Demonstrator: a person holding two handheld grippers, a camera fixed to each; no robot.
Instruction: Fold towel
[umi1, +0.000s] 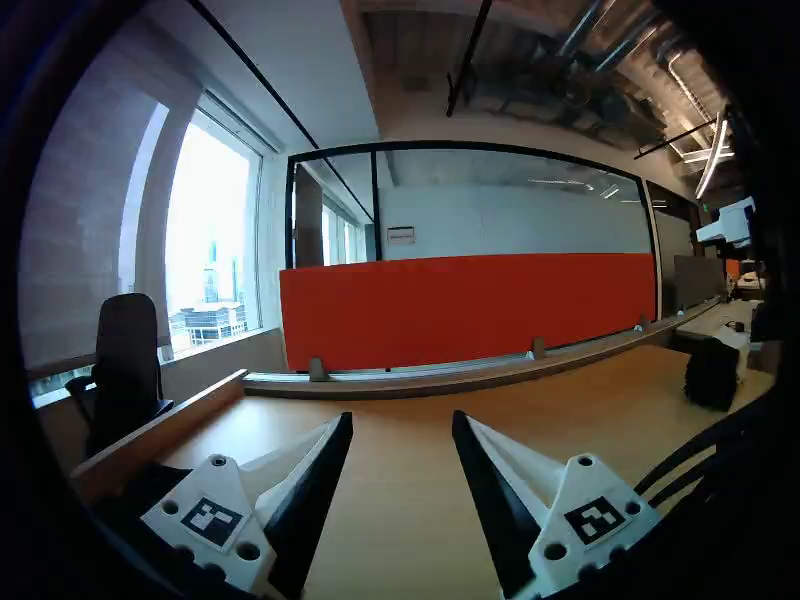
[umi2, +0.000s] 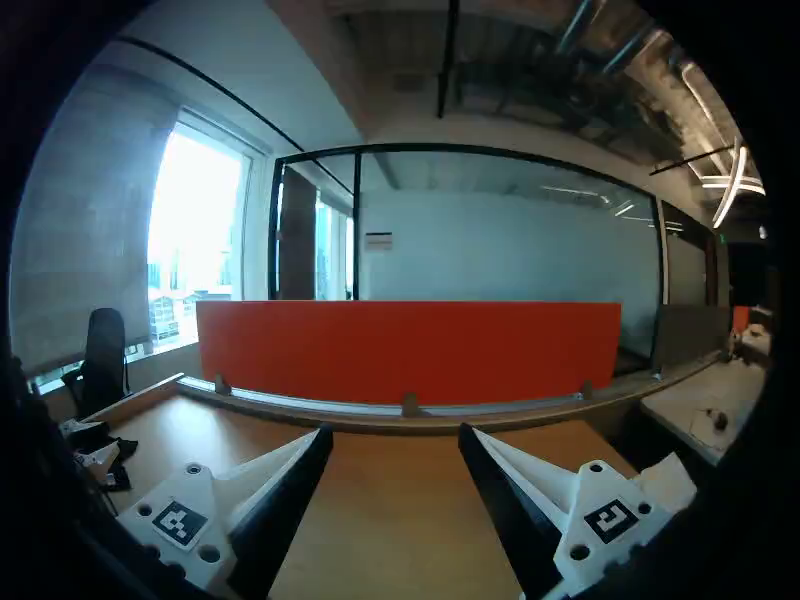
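Left gripper view: my left gripper (umi1: 400, 415) hangs released, fingers spread wide above the wooden desk (umi1: 400, 520), with the orange divider (umi1: 470, 305) ahead. My right gripper (umi2: 395, 430) is equally spread over the desk. I can't tell where the towel is.

Left hand-held gripper (umi1: 401, 418), right hand-held gripper (umi2: 395, 430): agape

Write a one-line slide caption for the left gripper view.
Open left gripper above a wooden desk, facing an orange divider panel; black office chair near the window.
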